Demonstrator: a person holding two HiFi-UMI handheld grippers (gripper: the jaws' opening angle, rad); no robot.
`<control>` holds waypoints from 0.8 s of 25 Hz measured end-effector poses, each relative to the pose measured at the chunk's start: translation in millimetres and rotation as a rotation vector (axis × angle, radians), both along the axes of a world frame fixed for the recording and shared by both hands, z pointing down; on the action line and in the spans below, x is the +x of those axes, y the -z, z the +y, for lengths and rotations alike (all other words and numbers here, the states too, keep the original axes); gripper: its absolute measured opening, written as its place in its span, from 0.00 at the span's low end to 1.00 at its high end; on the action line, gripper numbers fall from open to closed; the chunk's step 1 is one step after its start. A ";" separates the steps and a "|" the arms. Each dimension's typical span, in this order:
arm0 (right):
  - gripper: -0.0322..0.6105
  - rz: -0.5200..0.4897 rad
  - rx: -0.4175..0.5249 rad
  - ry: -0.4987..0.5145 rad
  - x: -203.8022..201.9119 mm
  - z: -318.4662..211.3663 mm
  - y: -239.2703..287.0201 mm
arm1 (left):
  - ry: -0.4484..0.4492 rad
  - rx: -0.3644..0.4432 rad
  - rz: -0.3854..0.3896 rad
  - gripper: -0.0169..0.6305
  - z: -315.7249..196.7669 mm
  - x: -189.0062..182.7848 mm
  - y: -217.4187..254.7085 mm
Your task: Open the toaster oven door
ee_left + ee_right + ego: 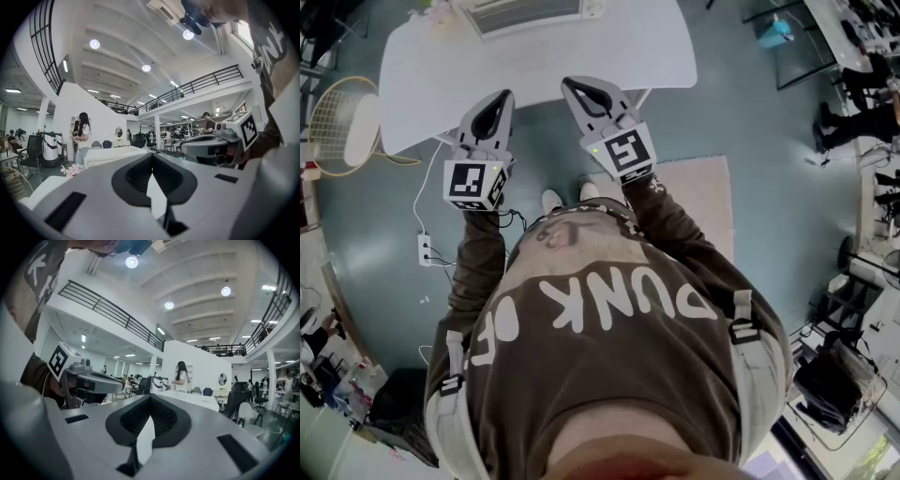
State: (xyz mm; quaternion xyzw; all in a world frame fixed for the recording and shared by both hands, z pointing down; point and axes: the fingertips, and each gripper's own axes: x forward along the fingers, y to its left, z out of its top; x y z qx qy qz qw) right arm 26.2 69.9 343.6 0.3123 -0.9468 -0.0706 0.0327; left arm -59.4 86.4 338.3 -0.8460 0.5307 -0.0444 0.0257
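Left gripper (495, 112) and right gripper (592, 98): side by side, out in front of the body, just over the near edge of the white counter (422, 66). Jaws of both pressed together at the tips. Nothing held in either one.

Toaster oven (525, 14): at the far side of the counter, well apart from both grippers. Not touched yet, so the job is not started.

What could go wrong from here:
- Could poke the oven with jaws shut like this and just push it back. Need to spread the jaws first to fit round a handle.
- Could drag the whole oven along the smooth counter if pulled too hard with no hold on the body.
- Could knock the pink flowers (431, 11) just beside the oven when reaching in from the left.
- Could let the door drop with a bang if let go too soon.

Hard to see:
- Most of the oven cut off by the top edge of the head view. No handle in sight. No way to tell how the door swings, or whether it is fully shut.
- Same oven, most likely, small and low past the jaws in the left gripper view. Too small to show a handle.
- Big part of the head view filled by the brown shirt.
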 end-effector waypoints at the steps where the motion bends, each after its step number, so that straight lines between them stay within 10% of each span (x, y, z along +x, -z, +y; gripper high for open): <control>1: 0.06 0.007 -0.002 0.001 -0.5 -0.8 -0.7 | -0.001 -0.001 0.000 0.03 -1.3 -0.3 -0.7; 20: 0.07 -0.041 -0.016 0.035 10.8 -21.7 -0.8 | 0.013 0.000 -0.019 0.03 -20.7 13.2 -2.2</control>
